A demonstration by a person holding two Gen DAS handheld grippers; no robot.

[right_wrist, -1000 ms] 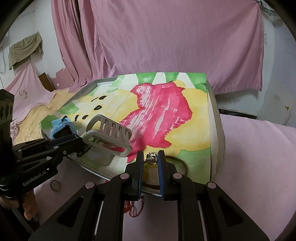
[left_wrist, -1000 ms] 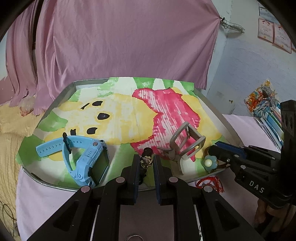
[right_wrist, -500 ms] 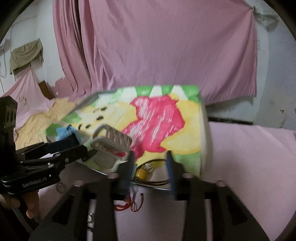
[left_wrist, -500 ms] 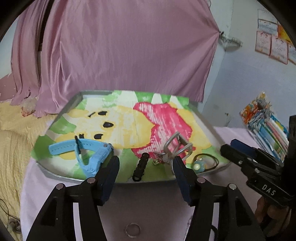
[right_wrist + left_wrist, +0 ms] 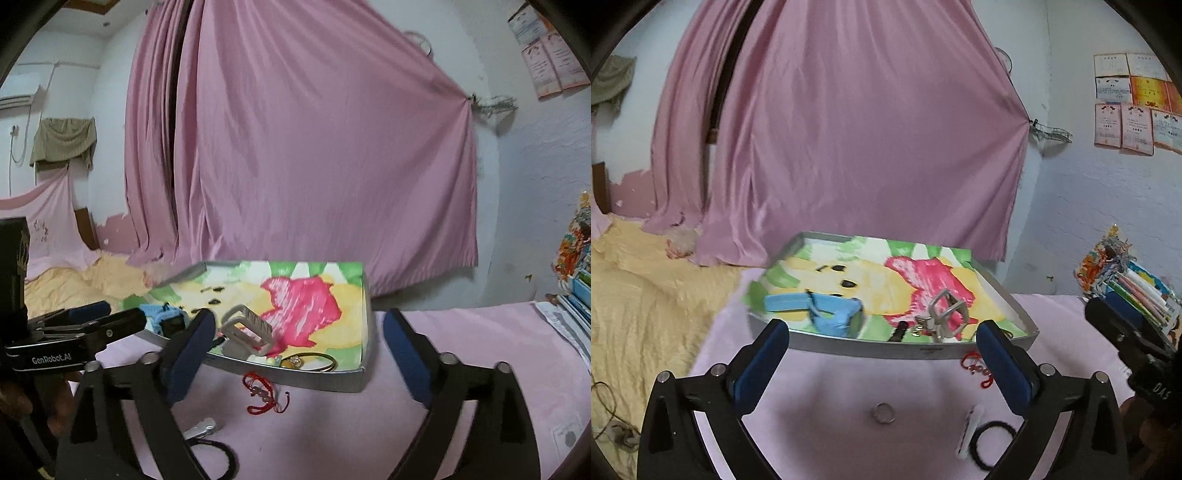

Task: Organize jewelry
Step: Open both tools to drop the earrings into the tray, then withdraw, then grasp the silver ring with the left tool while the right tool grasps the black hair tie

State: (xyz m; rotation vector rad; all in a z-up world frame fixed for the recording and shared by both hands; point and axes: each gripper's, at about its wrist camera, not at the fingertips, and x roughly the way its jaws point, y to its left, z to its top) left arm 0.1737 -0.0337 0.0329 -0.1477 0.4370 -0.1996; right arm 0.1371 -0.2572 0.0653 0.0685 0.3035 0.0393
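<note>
You've got the shallow grey metal tray with its cartoon-print liner (image 5: 925, 350) square ahead at twelve o'clock on the pink bedsheet (image 5: 831, 413), a sensible collecting spot with low walls that stop small pieces rolling off. Inside it, the light-blue plastic kids' watch (image 5: 827, 314) lies at its nine o'clock side, the grey plastic claw hair clip (image 5: 947, 315) stands toward the front, and the thin gold bangle with a small ring beside it (image 5: 314, 362) sits tucked in the near right corner.

Both tools are released: your left gripper (image 5: 882, 365) spreads wide and empty, your right gripper (image 5: 295, 350) likewise gapes with nothing between the pads, so you look free to pick next.

Strays wait outside the tray: the black elastic hair tie (image 5: 991, 441) at five o'clock, the red knotted cord bracelet (image 5: 264, 397) just off the front wall, the white hair clip (image 5: 969, 428) touching the tie, and the small silver ring (image 5: 884, 412) dead centre at six o'clock.
</note>
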